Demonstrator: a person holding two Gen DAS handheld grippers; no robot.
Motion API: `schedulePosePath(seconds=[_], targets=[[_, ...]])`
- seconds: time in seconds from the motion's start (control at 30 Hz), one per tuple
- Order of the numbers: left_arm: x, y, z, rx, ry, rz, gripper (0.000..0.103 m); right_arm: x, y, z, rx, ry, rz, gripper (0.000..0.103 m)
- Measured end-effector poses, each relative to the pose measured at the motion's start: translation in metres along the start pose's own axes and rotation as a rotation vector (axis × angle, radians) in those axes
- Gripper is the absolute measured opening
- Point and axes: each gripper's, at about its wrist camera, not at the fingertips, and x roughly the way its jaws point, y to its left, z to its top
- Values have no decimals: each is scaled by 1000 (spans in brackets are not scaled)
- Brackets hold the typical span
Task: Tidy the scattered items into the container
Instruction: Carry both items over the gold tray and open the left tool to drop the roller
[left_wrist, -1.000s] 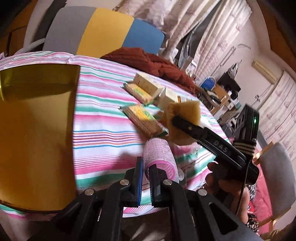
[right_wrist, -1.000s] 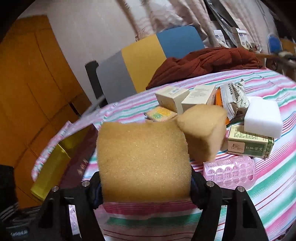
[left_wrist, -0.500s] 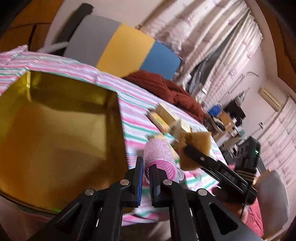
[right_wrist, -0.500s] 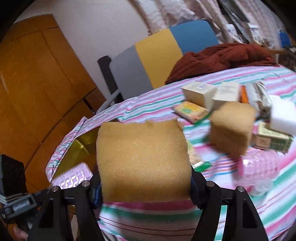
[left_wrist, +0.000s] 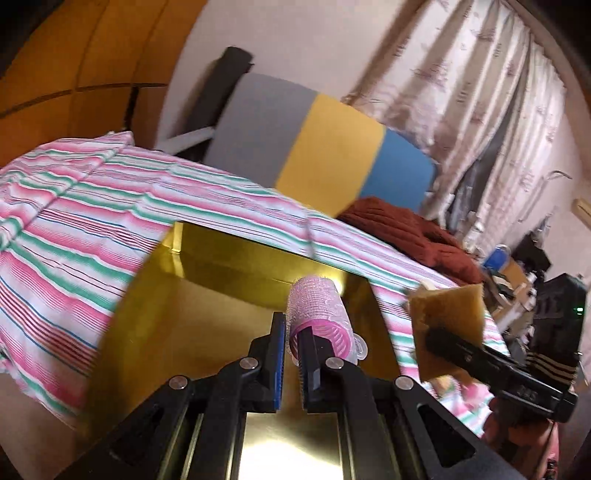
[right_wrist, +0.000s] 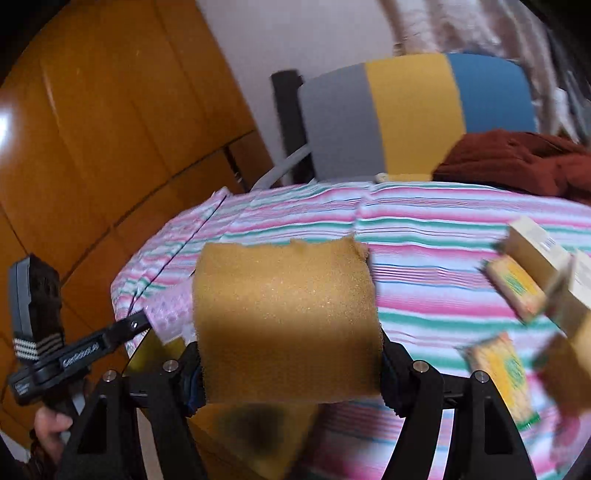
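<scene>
My left gripper (left_wrist: 291, 332) is shut on a pink hair roller (left_wrist: 317, 314) and holds it over the gold tray (left_wrist: 207, 317) on the striped tablecloth. My right gripper (right_wrist: 288, 354) is shut on a yellow-brown sponge (right_wrist: 284, 317), held near the tray's right edge; the sponge also shows in the left wrist view (left_wrist: 447, 321). In the right wrist view the left gripper (right_wrist: 147, 321) with the roller (right_wrist: 166, 317) is at the lower left, and a corner of the tray (right_wrist: 255, 435) shows under the sponge.
Small boxes and yellow-green packets (right_wrist: 517, 288) lie on the cloth at the right. A grey, yellow and blue chair back (left_wrist: 317, 147) and a dark red cloth (left_wrist: 410, 232) stand behind the table. Wooden panels (right_wrist: 92, 147) are at the left.
Both grippers have swung left, away from the scattered items. The roller is now over the gold tray, and the sponge has come to the tray's right edge.
</scene>
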Motion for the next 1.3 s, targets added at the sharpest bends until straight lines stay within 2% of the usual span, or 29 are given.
schedulePosePath(seconds=[0.3,0.33,0.4,0.5,0.63,0.77,0.83,0.9,1.0,1.1,1.3], targets=[[34,43,30,-1,17,158,5,84,21,32,35,147,19,73],[38,48,33,-15,19,172,7,94,25,35,39,154,21,73],[47,58,38,-45,50,197,22,110,29,40,40,164,6,76],[54,67,41,-82,120,204,27,131,33,46,57,192,-14,80],[37,69,38,-79,89,192,33,130,27,42,106,189,9,88],[23,71,38,-101,56,156,33,112,20,38,122,136,10,88],[21,72,36,-112,50,149,33,104,19,35,113,127,-7,86],[23,73,35,-118,56,145,33,101,19,33,107,136,-8,76],[28,75,33,-123,73,141,33,102,21,28,101,164,0,70],[35,77,37,-132,79,150,32,105,23,23,85,186,-3,68],[44,77,70,-119,8,219,32,114,23,18,104,218,7,68]])
